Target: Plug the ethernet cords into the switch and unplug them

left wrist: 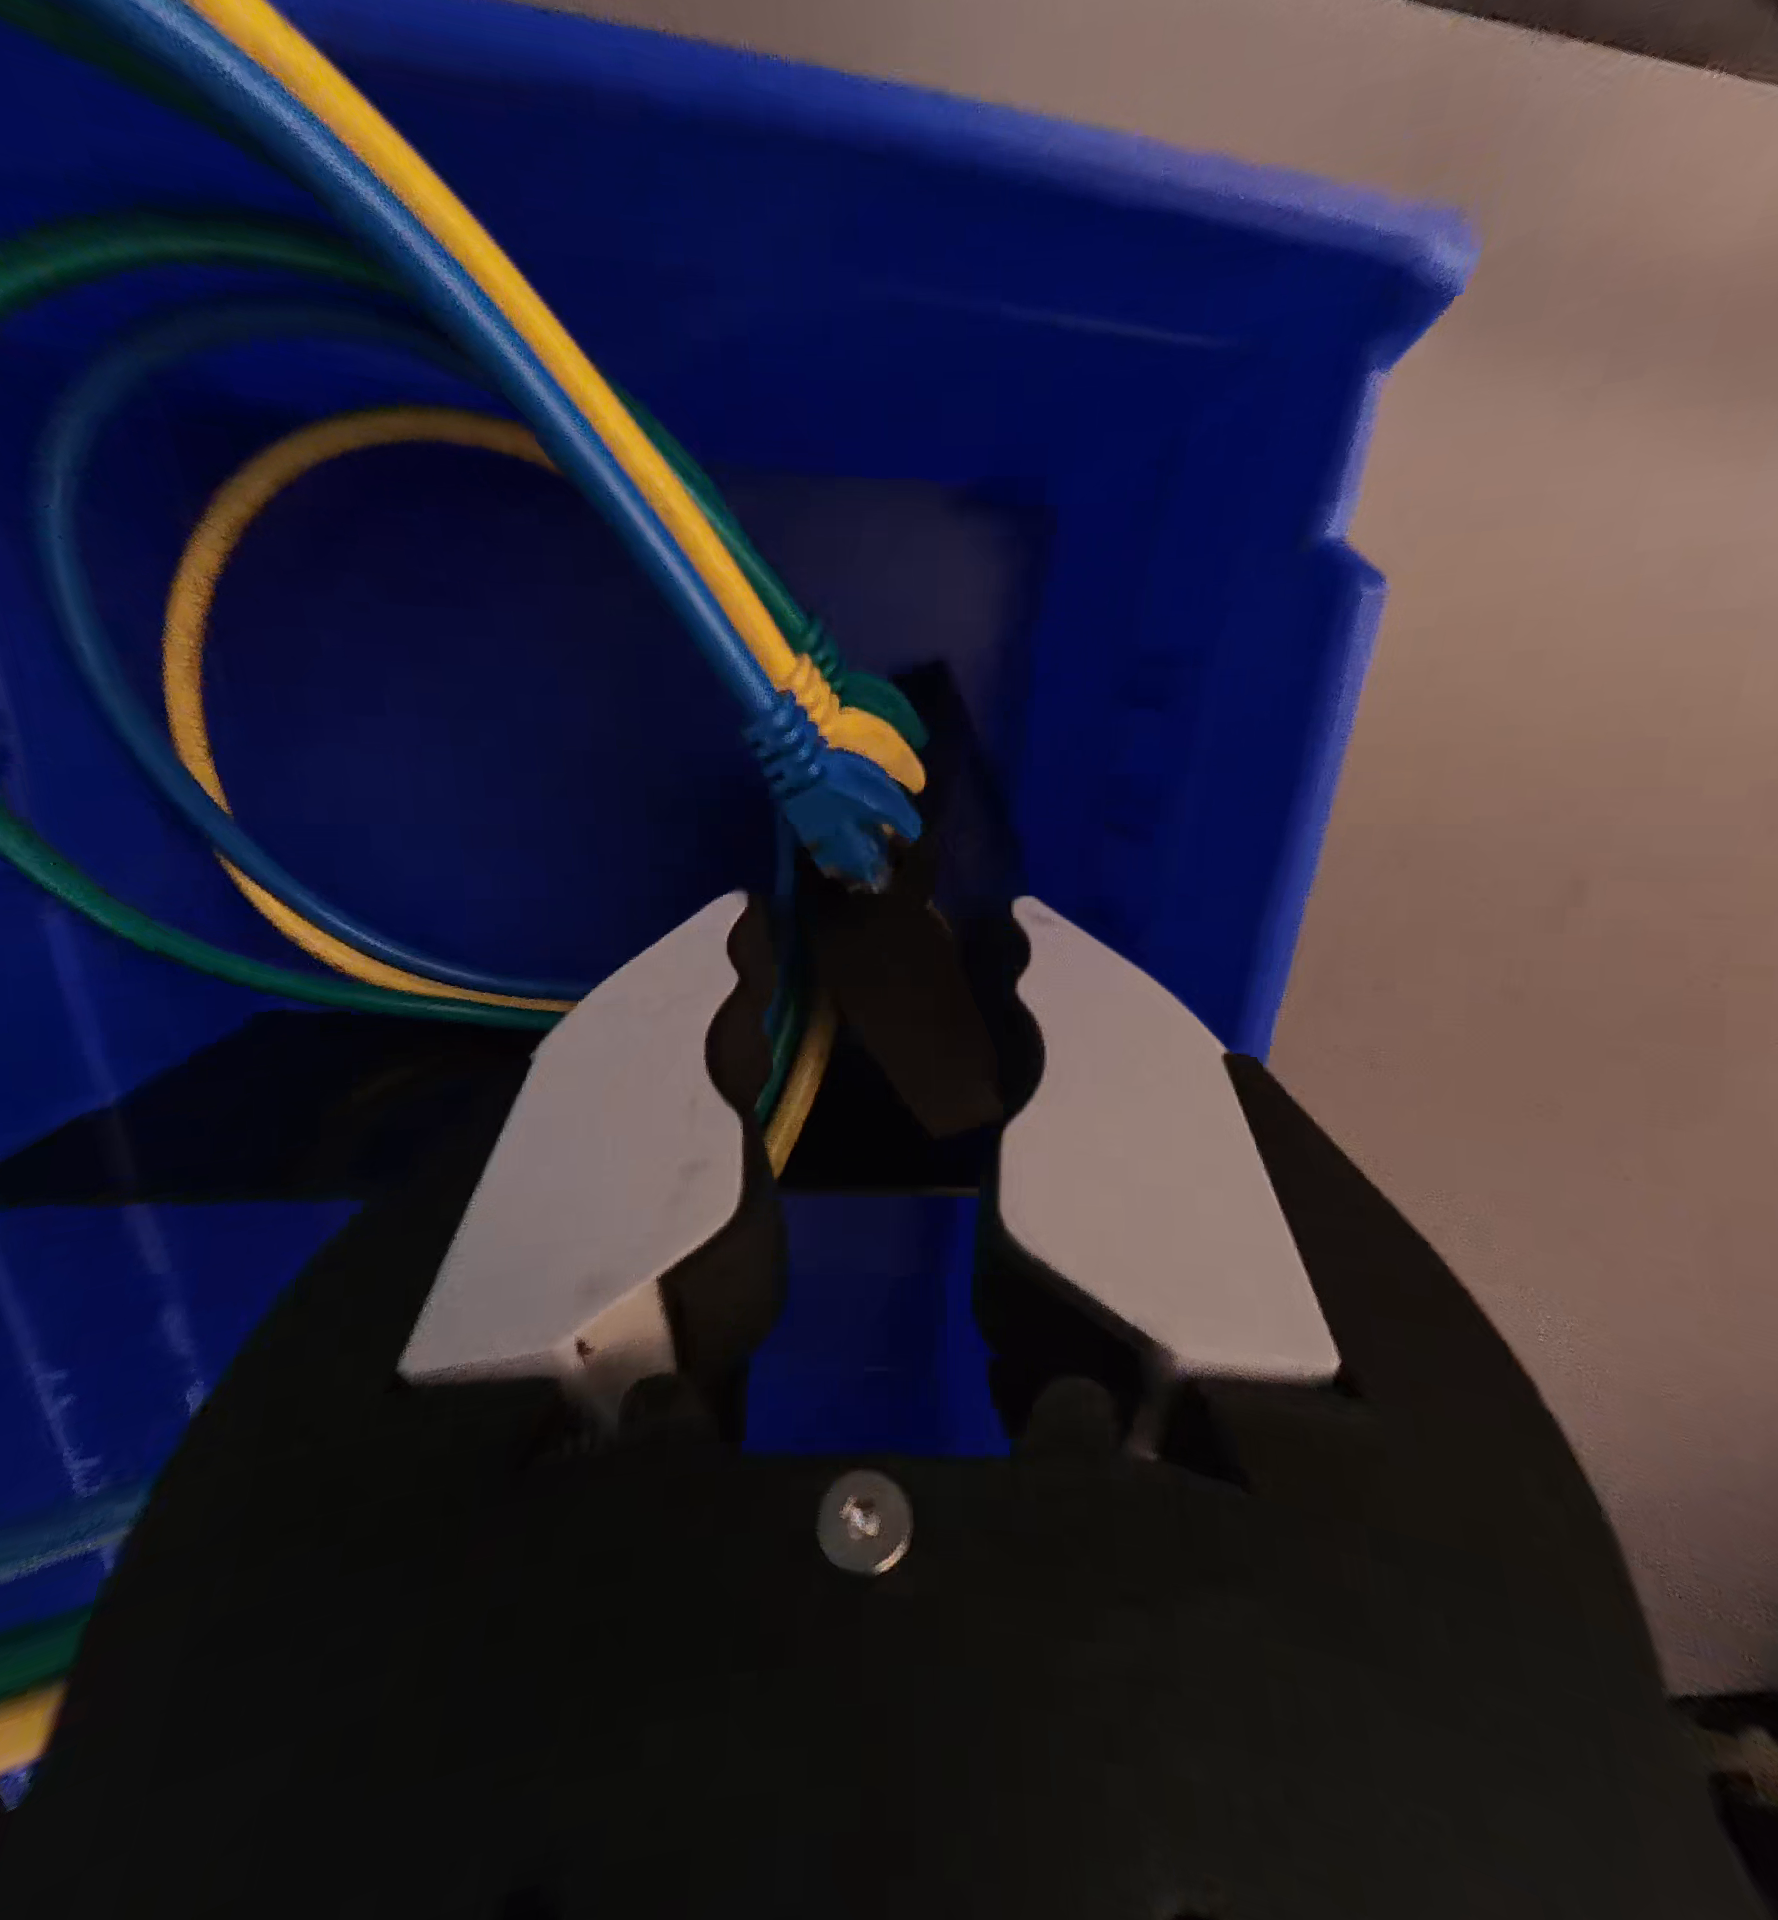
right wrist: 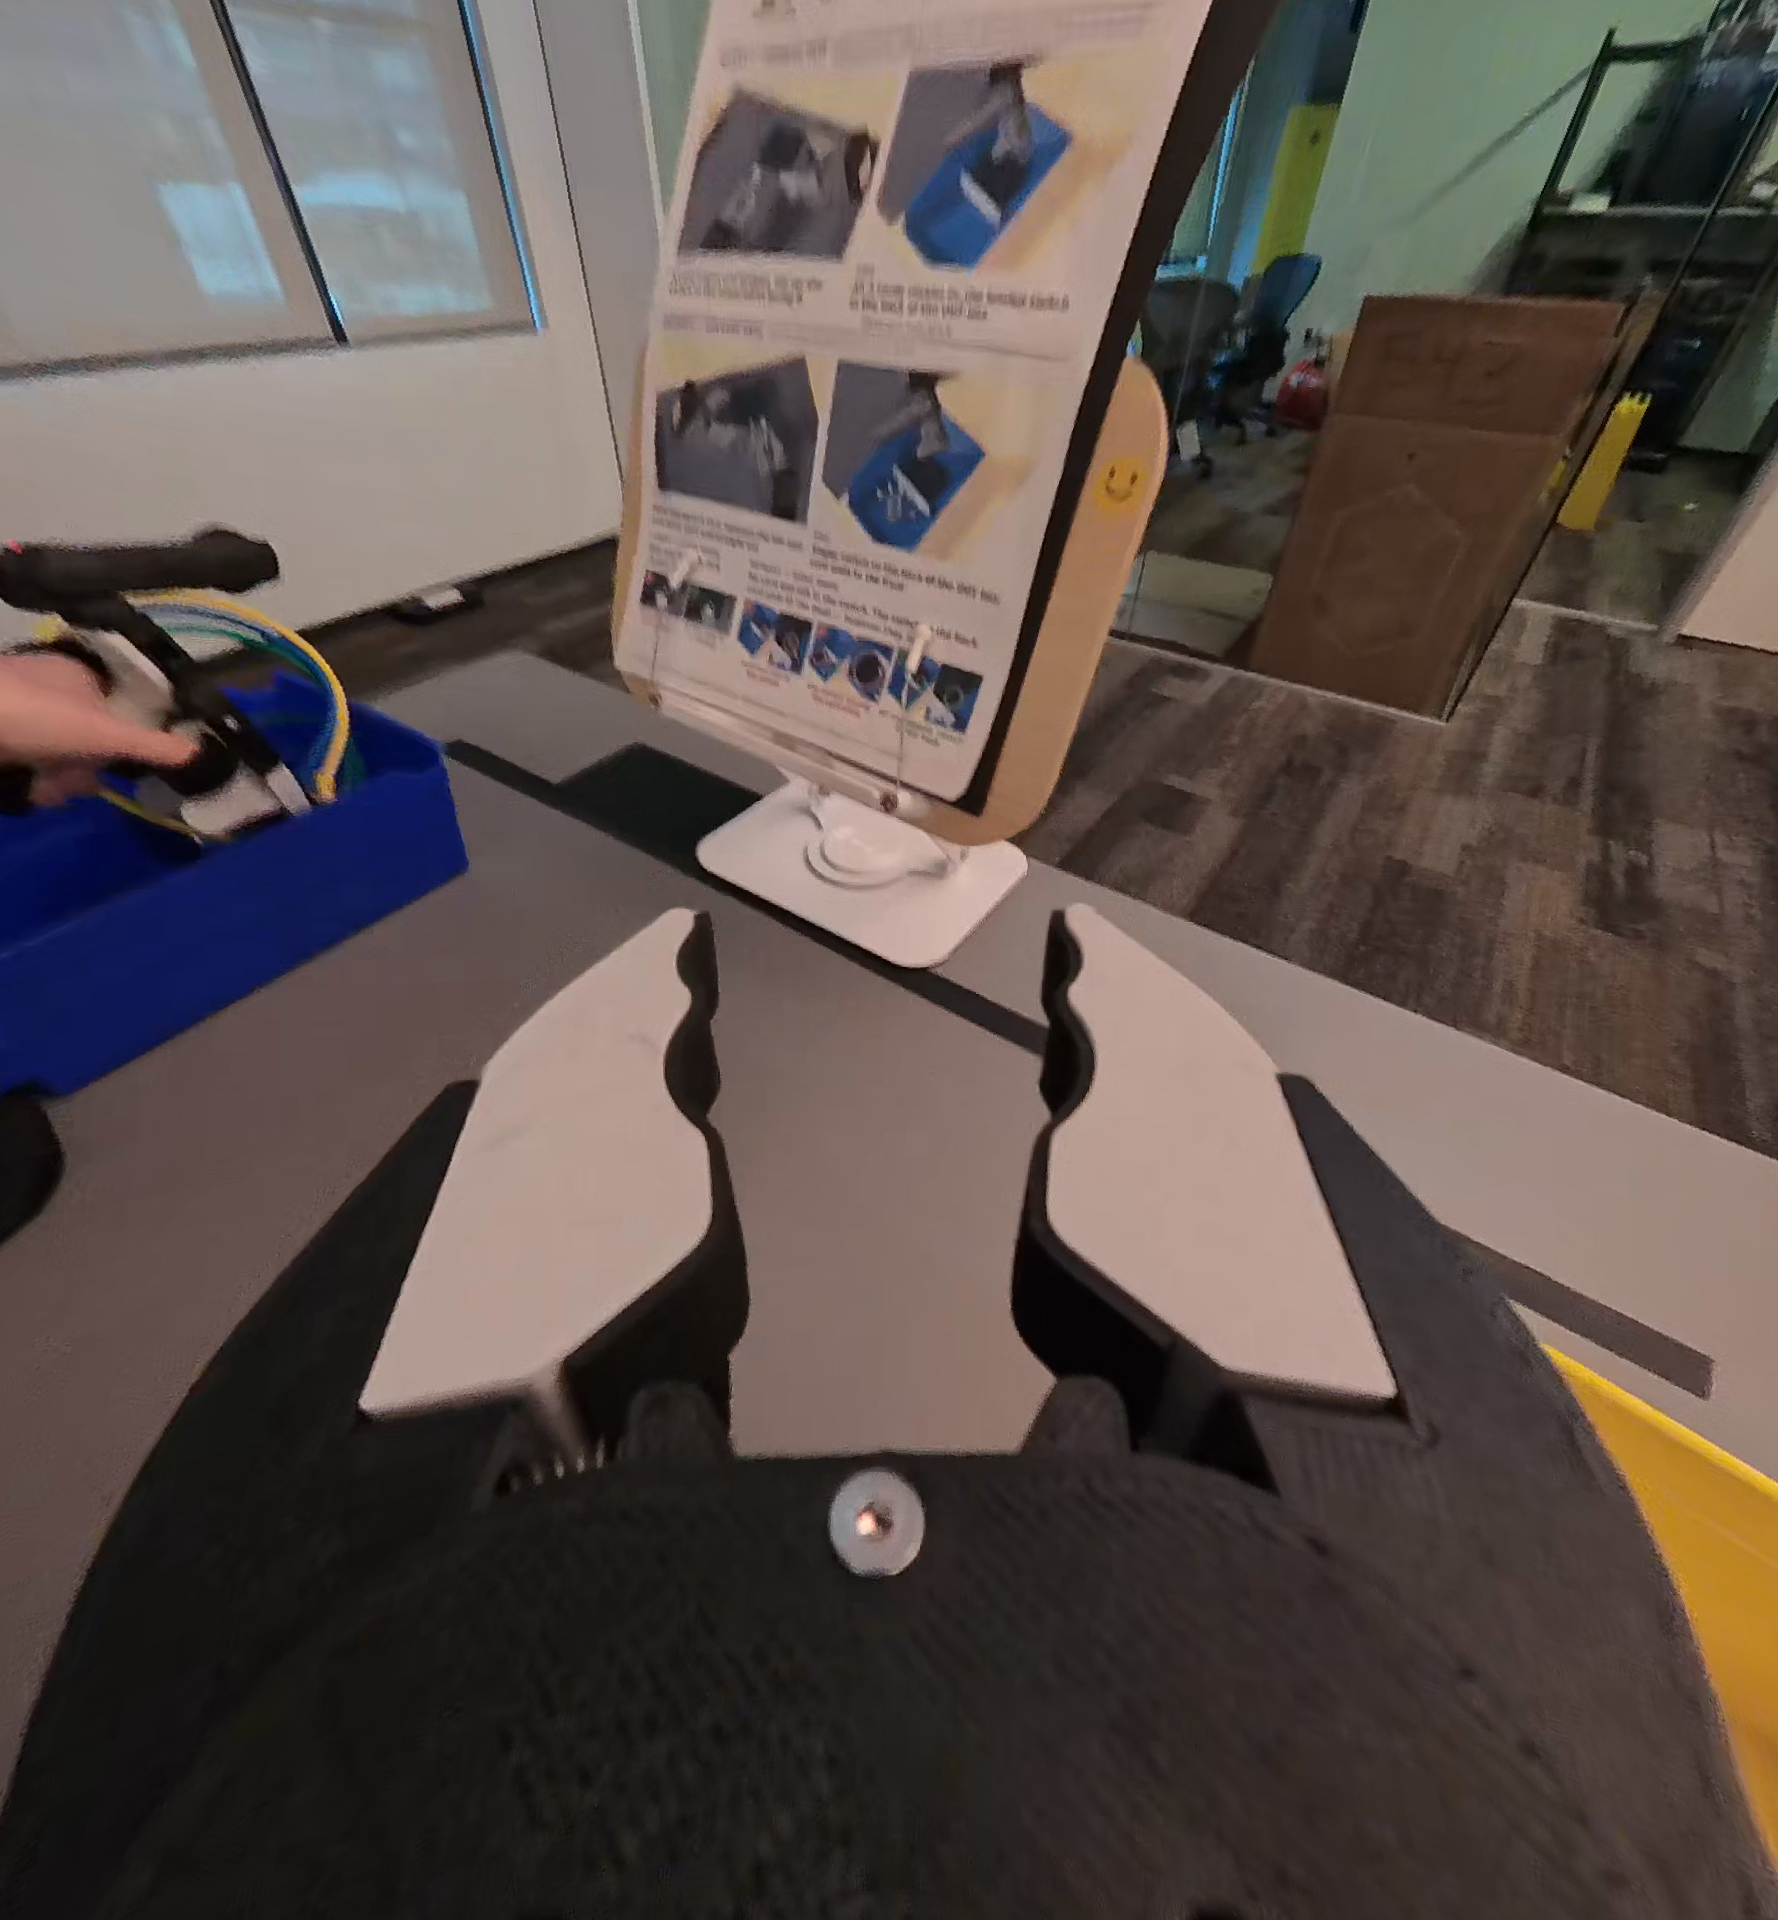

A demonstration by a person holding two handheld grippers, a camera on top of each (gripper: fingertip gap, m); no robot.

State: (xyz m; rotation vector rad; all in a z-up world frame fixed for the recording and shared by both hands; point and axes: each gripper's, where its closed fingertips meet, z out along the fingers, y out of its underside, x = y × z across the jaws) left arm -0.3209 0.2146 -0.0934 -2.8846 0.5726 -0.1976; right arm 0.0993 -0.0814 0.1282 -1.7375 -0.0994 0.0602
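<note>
Three ethernet cords, a blue cable (left wrist: 552, 416), a yellow cable (left wrist: 511, 301) and a green cable (left wrist: 85, 270), run down from the upper left of the left wrist view and end w/ their plugs bunched side by side: blue plug (left wrist: 843, 805) nearest, yellow plug (left wrist: 869, 732) behind it, green plug (left wrist: 880, 691) farthest. The plugs sit at a dark black block (left wrist: 916, 997), apparently the switch, on the floor of a deep blue plastic bin (left wrist: 1124, 343). Can't tell whether any plug is seated in a port; that part is dark and blurred. Slack from all 3 cables loops round the bin floor to the left and passes under the near finger.

The left gripper (left wrist: 877, 906), black body w/ pale grey finger plates, hangs just short of the blue plug, fingers spread apart w/ nothing pinched; the dark block shows in the gap between them.

In the right wrist view the same bin (right wrist: 189, 925) sits far left on a grey tabletop (right wrist: 573, 935), w/ a person's hand (right wrist: 23, 717) working the left gripper inside it and the cables arching up over it. The right gripper (right wrist: 877, 920) is well apart from the bin, above bare table, fingers released and wide, empty. Beyond it stands an instruction sheet w/ photos (right wrist: 864, 364) on a white stand (right wrist: 864, 883). A yellow edge (right wrist: 1737, 1558) shows near right.
</note>
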